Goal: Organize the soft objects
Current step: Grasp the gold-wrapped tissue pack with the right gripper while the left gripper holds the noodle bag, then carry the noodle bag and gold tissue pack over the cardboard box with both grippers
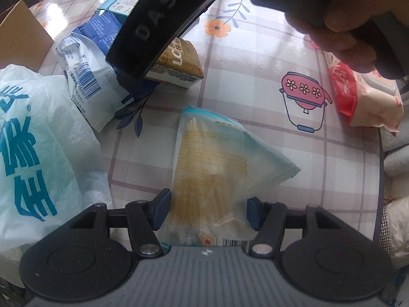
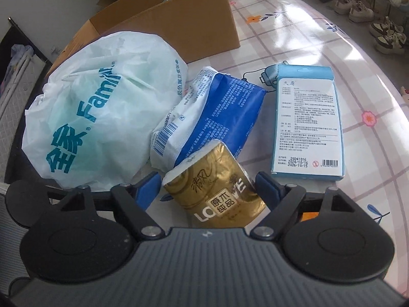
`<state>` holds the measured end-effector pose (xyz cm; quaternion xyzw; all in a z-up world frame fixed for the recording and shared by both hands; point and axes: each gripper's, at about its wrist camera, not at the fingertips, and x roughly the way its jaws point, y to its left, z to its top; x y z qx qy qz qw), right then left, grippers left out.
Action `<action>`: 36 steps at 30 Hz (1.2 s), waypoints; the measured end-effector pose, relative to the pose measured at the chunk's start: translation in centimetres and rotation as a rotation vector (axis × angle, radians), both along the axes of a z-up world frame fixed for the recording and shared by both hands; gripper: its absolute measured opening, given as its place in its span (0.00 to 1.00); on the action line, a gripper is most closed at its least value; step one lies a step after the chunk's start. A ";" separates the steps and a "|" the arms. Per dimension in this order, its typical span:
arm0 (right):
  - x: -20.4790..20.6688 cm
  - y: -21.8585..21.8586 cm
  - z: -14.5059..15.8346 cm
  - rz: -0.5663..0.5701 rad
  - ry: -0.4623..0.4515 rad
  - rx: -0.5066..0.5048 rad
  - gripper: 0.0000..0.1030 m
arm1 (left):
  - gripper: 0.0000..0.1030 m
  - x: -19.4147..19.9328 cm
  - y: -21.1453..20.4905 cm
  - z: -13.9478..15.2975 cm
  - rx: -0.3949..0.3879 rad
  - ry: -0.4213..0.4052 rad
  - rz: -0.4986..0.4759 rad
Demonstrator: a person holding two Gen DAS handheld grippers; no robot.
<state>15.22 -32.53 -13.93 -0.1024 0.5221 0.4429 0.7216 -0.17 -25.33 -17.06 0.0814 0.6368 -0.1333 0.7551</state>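
Observation:
My left gripper [image 1: 208, 211] is open, its blue pads on either side of a clear bag of cotton swabs [image 1: 214, 163] lying on the tablecloth. My right gripper [image 2: 208, 188] is open around a gold tissue pack [image 2: 217, 192], pads close to its sides; that pack also shows in the left wrist view [image 1: 179, 64], partly hidden by the right gripper's body. Behind it lie a blue-and-white soft pack [image 2: 212, 117], a white plastic bag with teal print [image 2: 99, 102] and a light blue box [image 2: 308, 122]. A red-and-pink wipes pack [image 1: 363, 97] lies far right.
An open cardboard box [image 2: 179, 23] stands at the table's back left. The table [image 1: 255, 76] has a plaid cloth with flower prints. Shoes [image 2: 383, 30] sit on the floor beyond its right edge. Quilted fabric [image 1: 396, 217] is beside the table's right edge.

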 end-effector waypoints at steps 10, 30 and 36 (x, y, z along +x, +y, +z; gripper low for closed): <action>-0.6 -7.2 0.6 -0.361 0.122 0.156 0.68 | 0.55 0.0 -1.2 0.7 0.008 -0.013 -0.019; -11.9 -17.6 7.1 -1.057 0.180 0.494 0.68 | 0.47 0.3 0.9 8.0 -0.211 -0.045 -0.095; -12.5 -15.4 12.2 -1.098 0.105 0.575 0.68 | 0.47 1.4 5.3 14.2 -0.306 -0.084 -0.069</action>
